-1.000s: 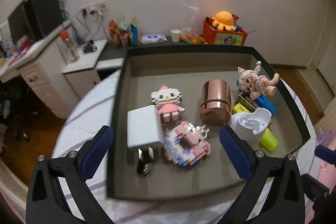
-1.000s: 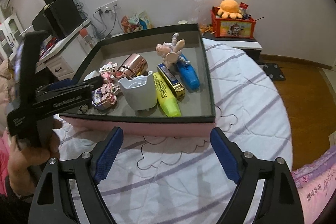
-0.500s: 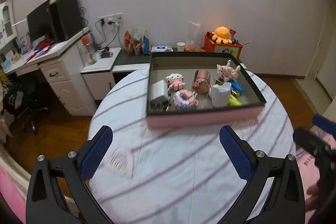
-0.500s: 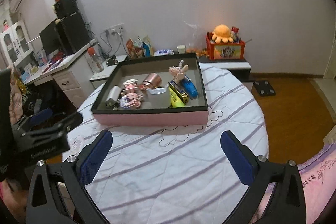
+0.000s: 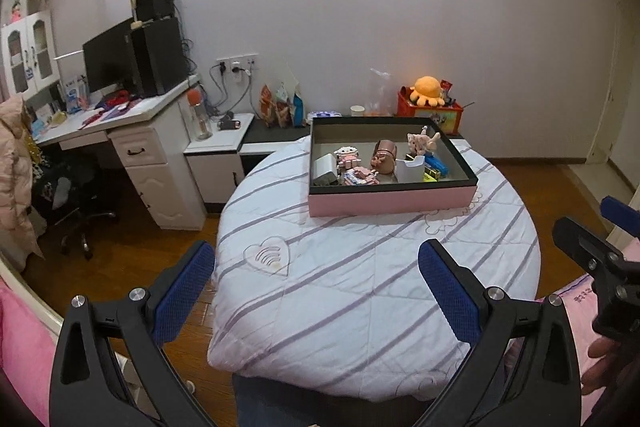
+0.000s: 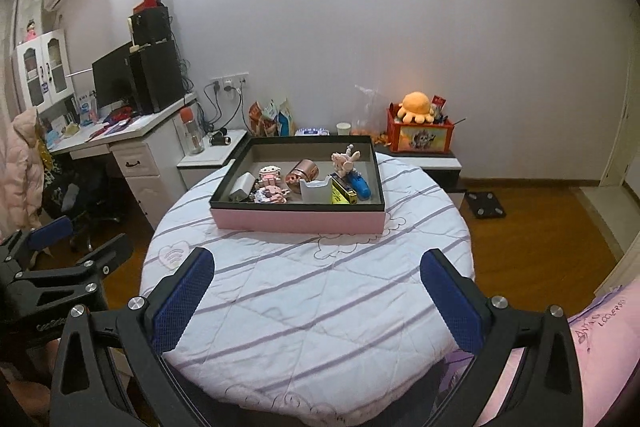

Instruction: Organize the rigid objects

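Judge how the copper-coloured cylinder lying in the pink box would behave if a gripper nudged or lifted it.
The copper cylinder lies on its side, so a nudge would probably roll it toward the white cup. Its shiny, smooth surface suggests it could slip between pads. It looks rigid; its weight cannot be told.

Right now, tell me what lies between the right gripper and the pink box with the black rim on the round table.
Only bare striped white tablecloth separates the open right gripper from the pink box, shown plainly in the right wrist view.
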`<state>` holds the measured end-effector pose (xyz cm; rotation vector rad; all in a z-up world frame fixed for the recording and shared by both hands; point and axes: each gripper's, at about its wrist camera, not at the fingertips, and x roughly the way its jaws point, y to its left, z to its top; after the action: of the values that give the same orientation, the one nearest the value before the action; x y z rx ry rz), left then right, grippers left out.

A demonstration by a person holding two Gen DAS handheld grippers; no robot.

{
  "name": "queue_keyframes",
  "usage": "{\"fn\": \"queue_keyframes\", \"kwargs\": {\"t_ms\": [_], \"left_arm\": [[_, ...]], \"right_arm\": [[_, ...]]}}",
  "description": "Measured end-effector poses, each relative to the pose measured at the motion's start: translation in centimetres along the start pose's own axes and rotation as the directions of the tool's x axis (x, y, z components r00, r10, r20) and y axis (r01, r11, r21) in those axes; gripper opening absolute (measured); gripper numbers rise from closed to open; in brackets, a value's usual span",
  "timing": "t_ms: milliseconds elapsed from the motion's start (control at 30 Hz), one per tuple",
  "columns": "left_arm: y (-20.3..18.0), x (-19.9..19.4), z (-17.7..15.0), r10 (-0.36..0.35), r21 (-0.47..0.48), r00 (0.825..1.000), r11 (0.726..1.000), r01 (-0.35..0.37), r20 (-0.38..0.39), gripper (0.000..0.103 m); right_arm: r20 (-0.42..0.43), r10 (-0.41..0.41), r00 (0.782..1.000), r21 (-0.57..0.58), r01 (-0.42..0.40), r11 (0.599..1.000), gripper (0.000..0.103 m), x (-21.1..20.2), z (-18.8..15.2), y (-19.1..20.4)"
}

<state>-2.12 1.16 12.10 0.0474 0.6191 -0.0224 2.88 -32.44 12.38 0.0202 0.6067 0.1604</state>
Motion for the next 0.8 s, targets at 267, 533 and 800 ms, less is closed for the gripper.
{"fn": "queue_keyframes", "kwargs": {"t_ms": [267, 533, 800], "left_arm": [[0.0, -4.1, -1.0, 0.038, 0.005, 0.996, 0.999, -0.039, 0.080, 0.103], [0.8, -3.3, -1.3, 0.021, -0.023, 0.999, 1.000, -0.020, 0.046, 0.103], [0.7, -2.9, -1.4, 0.008, -0.024, 0.999, 1.000, -0.007, 0.038, 0.103]], "right_arm": [[0.062, -0.002, 0.998, -0.026, 0.004, 1.000, 0.103, -3.6, -1.0, 1.3], [0.059, -0.001, 0.998, -0.031, 0.003, 1.000, 0.103, -3.1, -1.5, 1.8], [0.054, -0.006, 0.999, -0.015, 0.006, 1.000, 0.103, -2.8, -1.9, 1.2]]}}
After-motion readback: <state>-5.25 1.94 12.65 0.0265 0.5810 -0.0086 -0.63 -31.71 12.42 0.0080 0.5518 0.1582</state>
